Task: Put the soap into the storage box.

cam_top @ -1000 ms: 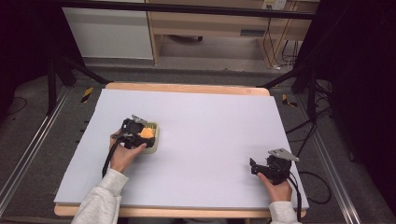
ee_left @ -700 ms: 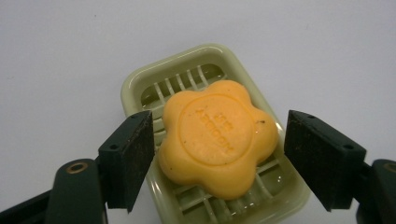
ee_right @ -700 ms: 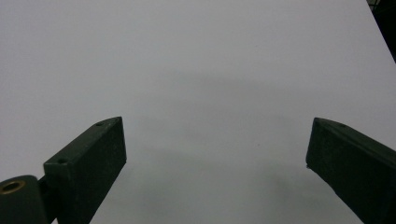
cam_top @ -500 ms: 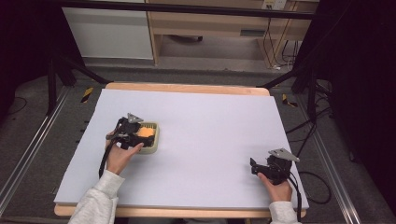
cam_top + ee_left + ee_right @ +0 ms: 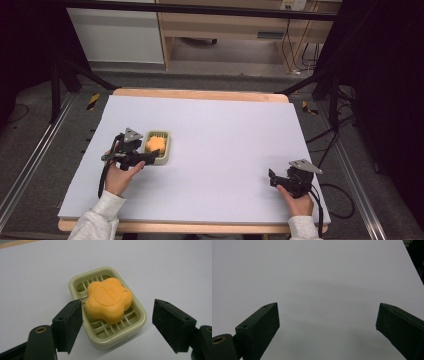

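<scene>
Table, my two hands, soap dish left of centre
My left gripper is level, jaws apart beside the dish holding orange soap; my right gripper rests apart, jaws spread

A pale lavender sheet covers the wooden-edged table, which stands on grey floor between metal rails, with a white cabinet far left, a wooden shelf unit behind, and cables far right.
</scene>
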### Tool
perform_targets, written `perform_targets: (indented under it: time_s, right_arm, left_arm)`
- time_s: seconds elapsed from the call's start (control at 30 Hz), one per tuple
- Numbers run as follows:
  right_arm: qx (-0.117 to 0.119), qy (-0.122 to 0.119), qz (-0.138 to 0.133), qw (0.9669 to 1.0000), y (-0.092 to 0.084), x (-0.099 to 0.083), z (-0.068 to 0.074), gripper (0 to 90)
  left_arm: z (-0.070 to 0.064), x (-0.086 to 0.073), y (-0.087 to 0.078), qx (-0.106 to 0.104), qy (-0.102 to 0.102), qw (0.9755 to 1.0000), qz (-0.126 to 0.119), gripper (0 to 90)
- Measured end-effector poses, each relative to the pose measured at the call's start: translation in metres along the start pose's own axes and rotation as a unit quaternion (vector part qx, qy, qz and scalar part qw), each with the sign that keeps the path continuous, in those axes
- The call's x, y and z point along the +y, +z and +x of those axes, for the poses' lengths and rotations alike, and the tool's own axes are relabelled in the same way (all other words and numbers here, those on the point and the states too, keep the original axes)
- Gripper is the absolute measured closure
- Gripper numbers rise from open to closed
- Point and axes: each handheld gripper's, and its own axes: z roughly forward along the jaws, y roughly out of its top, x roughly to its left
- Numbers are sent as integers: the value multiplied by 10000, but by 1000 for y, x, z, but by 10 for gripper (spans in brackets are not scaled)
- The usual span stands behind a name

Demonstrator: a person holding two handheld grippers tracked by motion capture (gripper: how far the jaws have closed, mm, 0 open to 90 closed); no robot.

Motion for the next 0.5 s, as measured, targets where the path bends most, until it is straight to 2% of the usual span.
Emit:
perform_targets:
  time_s: [0.1, 0.27, 0.33, 0.5]
  right_arm:
    - [-8, 11, -5, 10000, 0, 0, -1, 54]
    - [-26, 28, -12, 10000, -2, -2, -3, 55]
    - [-26, 55, -11, 10000, -3, -3, -4, 55]
    - [-69, 95, -11, 9999, -4, -5, -7, 55]
  left_arm:
    - [1, -8, -6, 21, 13, 10000, -53, 243]
    - [9, -20, -14, 15, -154, 9997, -168, 243]
    - [11, -27, -17, 27, -153, 9996, -230, 242]
    - [19, -44, -24, 77, -177, 9995, -235, 236]
